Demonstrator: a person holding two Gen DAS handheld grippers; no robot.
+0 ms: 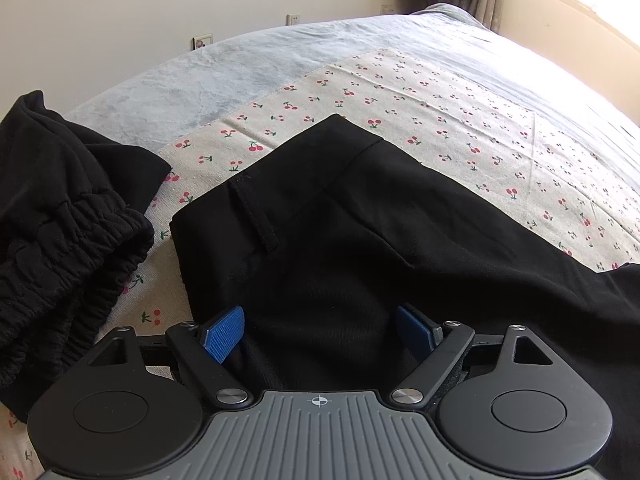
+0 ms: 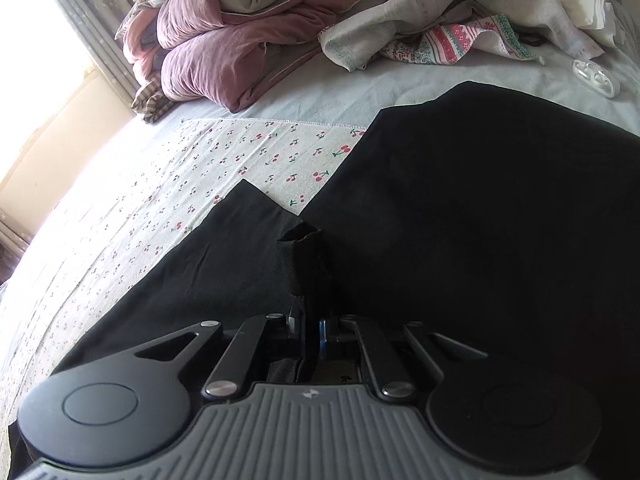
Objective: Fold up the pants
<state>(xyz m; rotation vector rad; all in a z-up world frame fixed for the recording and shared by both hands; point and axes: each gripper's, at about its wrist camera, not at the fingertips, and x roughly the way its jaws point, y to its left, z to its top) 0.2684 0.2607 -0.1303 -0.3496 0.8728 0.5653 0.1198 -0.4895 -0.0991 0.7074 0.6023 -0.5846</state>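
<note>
On the cherry-print bedsheet, the right gripper pinches a fold of black woven trousers while the left gripper gapes wide above their waistband.

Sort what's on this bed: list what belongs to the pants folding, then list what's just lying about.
For the job:
black pants
left gripper, open over them
right gripper, shut on a pinch of their cloth
cherry-print cloth under them

Lying about:
elastic-waist black garment
pink quilt
patterned cloth
small clear plastic item
</note>
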